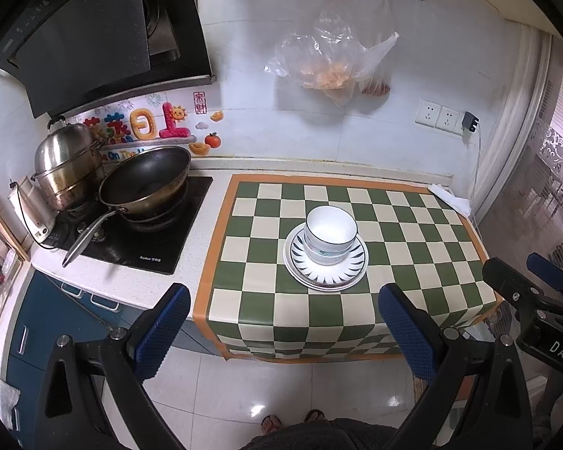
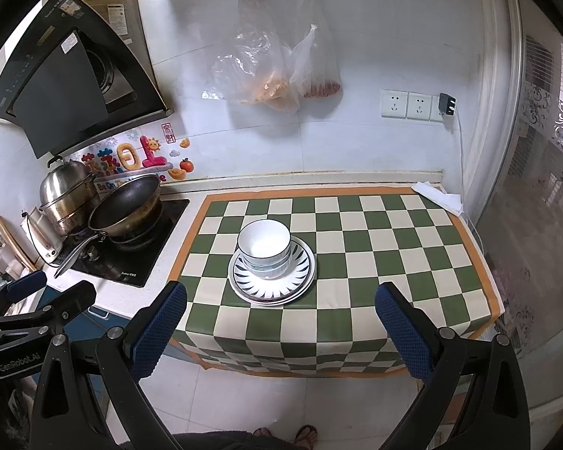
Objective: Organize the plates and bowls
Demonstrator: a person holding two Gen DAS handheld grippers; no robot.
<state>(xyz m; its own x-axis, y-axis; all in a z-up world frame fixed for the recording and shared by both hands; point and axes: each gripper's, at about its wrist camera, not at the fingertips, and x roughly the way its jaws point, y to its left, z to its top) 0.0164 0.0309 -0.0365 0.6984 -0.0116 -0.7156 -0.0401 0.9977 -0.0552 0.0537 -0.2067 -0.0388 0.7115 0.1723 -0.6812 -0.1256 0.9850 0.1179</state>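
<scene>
A stack of white bowls stands on a stack of plates with a dark leaf-pattern rim, in the middle of the green-and-cream checked mat. The same bowls and plates show in the right wrist view on the mat. My left gripper is open and empty, held back off the counter's front edge. My right gripper is open and empty, also back from the edge. The right gripper shows at the right edge of the left wrist view.
A black wok and a steel steamer pot sit on the hob at the left. Plastic bags hang on the wall behind. A folded white cloth lies at the mat's far right corner. Tiled floor lies below.
</scene>
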